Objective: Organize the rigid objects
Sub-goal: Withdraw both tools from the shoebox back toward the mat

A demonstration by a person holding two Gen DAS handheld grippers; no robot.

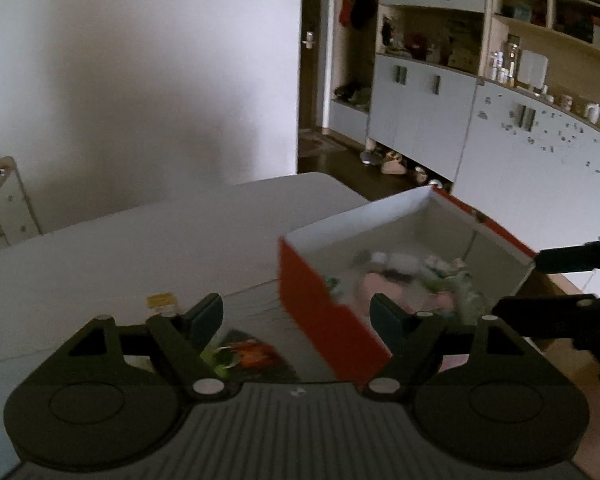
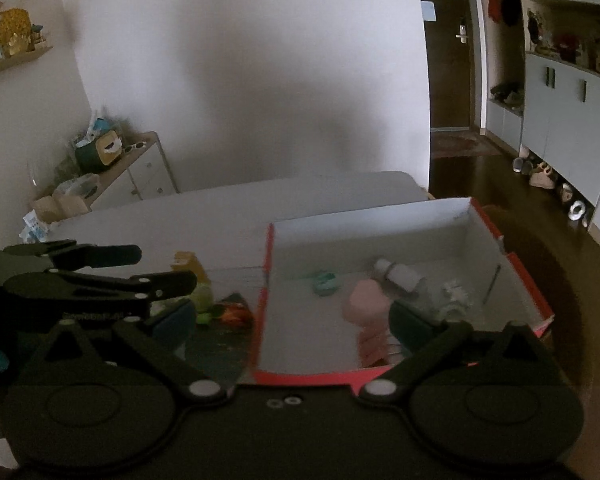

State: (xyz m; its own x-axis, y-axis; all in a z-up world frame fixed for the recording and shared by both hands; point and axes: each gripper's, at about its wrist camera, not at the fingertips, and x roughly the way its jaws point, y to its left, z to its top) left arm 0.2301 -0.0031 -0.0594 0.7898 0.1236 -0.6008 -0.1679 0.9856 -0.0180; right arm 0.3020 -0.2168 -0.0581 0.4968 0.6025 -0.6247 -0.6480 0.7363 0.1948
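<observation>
A red box (image 1: 328,312) with a white inside is seen standing on a pale table (image 1: 140,240), its top uncovered. In the left wrist view the near red corner of the box is found between the two fingers of the left gripper (image 1: 296,316), nearer to the right-hand finger; whether that finger touches the wall cannot be told through the blur. The jaws of the left gripper are held apart and nothing is clamped by them. Inside the box a pink object (image 2: 366,306), a small green object (image 2: 325,283) and a white bottle (image 2: 398,274) lying on its side are made out, with further pale items beside the bottle that are too blurred to name.

In the right wrist view the right gripper (image 2: 292,320) is spread wide, and the near left corner and much of the floor of the box (image 2: 380,378) are framed between its fingers. No wall is pressed by either pad, and nothing is grasped. The pink object is seen just beside the right-hand finger.

To the left of the box, a green item (image 2: 202,300) and a yellow item (image 2: 188,266) are seen on the table, beside a dark printed sheet (image 2: 216,344). The left gripper (image 2: 162,270) is seen there from the side, above these items, its fingers parted.
</observation>
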